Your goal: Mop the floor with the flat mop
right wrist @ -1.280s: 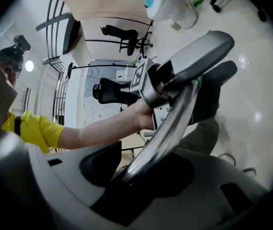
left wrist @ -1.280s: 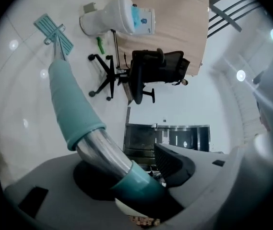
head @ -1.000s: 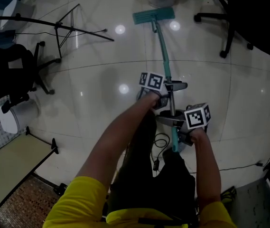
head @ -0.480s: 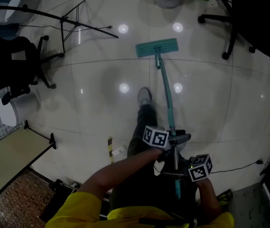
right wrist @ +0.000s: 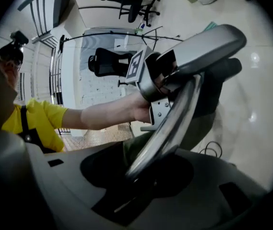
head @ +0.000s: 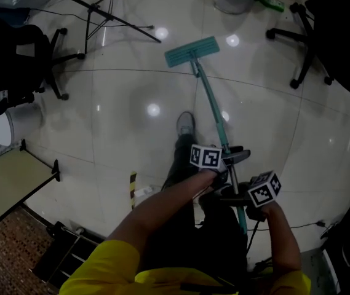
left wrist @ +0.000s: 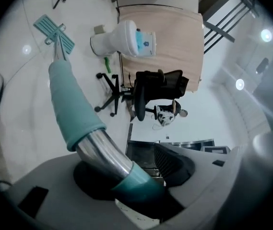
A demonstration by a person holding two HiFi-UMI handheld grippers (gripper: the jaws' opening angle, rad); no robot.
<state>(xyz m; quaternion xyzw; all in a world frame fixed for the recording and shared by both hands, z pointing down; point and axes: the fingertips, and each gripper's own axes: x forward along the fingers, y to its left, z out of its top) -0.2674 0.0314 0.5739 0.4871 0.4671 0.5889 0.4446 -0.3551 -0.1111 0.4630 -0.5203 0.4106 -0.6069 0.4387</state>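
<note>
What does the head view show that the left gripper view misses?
Only the head view: the right hand-held gripper clamped on the mop handle nearer the person, the yellow sleeves, and a striped tape strip on the floor. Only the left gripper view: the left hand-held gripper shut on the handle's bare metal section, and the blue label on the white unit. Both: the teal mop head, the handle, a shoe and the white unit.

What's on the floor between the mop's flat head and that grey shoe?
In the head view, only bare glossy floor lies between the mop head and the shoe. The handle runs just beside that stretch.
</note>
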